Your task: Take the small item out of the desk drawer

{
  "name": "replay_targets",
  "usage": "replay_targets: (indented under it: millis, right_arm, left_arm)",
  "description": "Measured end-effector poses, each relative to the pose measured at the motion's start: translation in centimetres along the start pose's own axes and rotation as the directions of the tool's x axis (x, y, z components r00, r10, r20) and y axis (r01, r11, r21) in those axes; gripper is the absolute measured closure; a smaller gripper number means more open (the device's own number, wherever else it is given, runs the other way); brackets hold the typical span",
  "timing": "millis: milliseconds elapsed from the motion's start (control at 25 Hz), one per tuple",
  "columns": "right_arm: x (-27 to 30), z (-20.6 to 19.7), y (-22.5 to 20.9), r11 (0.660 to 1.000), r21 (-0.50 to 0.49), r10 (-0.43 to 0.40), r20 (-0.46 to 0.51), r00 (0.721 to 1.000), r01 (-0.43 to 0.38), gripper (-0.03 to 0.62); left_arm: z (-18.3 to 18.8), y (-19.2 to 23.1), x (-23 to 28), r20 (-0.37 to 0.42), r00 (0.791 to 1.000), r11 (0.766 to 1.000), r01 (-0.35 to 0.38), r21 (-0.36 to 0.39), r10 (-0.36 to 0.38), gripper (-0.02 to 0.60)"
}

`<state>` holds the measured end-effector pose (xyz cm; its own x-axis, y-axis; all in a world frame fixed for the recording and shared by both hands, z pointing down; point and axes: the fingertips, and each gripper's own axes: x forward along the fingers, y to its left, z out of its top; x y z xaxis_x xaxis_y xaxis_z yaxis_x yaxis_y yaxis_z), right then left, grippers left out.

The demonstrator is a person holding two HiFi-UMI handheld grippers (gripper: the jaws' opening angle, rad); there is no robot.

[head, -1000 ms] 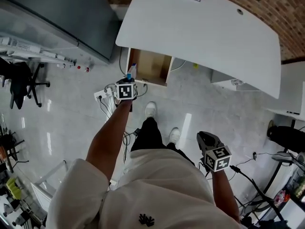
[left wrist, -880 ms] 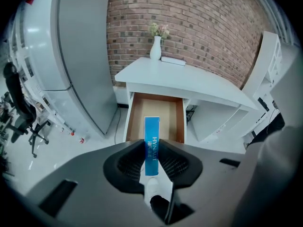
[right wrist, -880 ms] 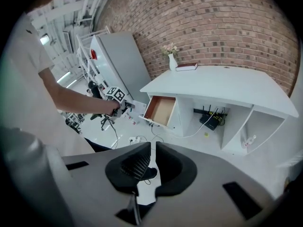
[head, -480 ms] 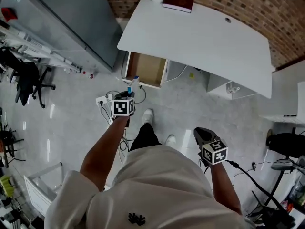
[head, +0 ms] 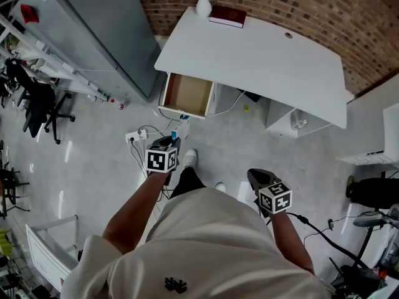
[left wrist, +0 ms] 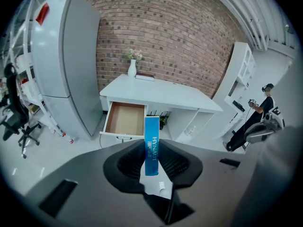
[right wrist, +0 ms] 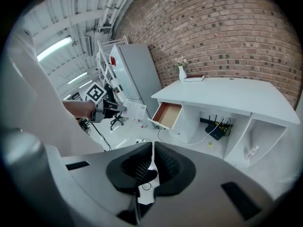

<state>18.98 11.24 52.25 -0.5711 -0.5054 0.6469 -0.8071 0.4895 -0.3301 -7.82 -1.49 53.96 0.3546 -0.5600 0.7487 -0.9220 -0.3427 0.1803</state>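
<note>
My left gripper (head: 176,139) is shut on a small, flat blue-and-white box (head: 182,128), held in the air above the floor in front of the desk. In the left gripper view the box (left wrist: 151,141) stands upright, clamped between the two pads (left wrist: 168,161). The white desk (head: 249,48) has its wooden drawer (head: 187,95) pulled out, and the inside looks bare. My right gripper (head: 250,174) hangs lower right, away from the desk, its jaws shut on nothing (right wrist: 152,150). The right gripper view also shows the left gripper (right wrist: 108,109) with the box (right wrist: 134,110).
A tall grey cabinet (head: 93,30) stands left of the desk. A vase (head: 204,5) and a dark red book (head: 227,16) sit on the desk's far edge. A power strip and cables (head: 138,136) lie on the floor. An office chair (head: 37,104) stands at the far left.
The left gripper with the box has drawn back from the open drawer. The person has stepped away from the desk, which now lies farther off. The right gripper stays low and shut.
</note>
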Motion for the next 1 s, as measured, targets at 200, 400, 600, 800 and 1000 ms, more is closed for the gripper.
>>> replay_targets:
  millis: [200, 400, 600, 800, 1000]
  right_arm:
    - [-1.6, -1.4, 0.9, 1.000, -0.019, 0.018, 0.004, 1.000, -0.018, 0.554]
    - [-3.0, -1.9, 0.9, 0.999, -0.034, 0.022, 0.013, 1.000, -0.021, 0.556]
    - [-4.0, -2.1, 0.8, 0.999, -0.050, 0.022, 0.025, 0.999, -0.021, 0.557]
    - [-4.4, -2.5, 1.0, 0.998, -0.059, 0.028, 0.037, 0.999, -0.026, 0.560]
    - [-4.8, -2.5, 1.4, 0.997, -0.072, 0.037, 0.047, 0.998, -0.034, 0.562]
  left_arm:
    - [-1.4, -3.3, -2.5, 0.015, 0.999, 0.999, 0.028, 0.031, -0.029, 0.483]
    - [-2.5, -6.0, -4.2, 0.013, 0.999, 0.998, 0.053, 0.033, -0.053, 0.483]
    - [-3.2, -7.8, -4.9, 0.016, 0.997, 0.997, 0.068, 0.041, -0.069, 0.483]
    - [-3.9, -8.8, -5.5, 0.018, 0.997, 0.996, 0.070, 0.050, -0.071, 0.483]
    - [-4.2, -9.2, -6.2, 0.017, 0.998, 0.996, 0.062, 0.057, -0.063, 0.483]
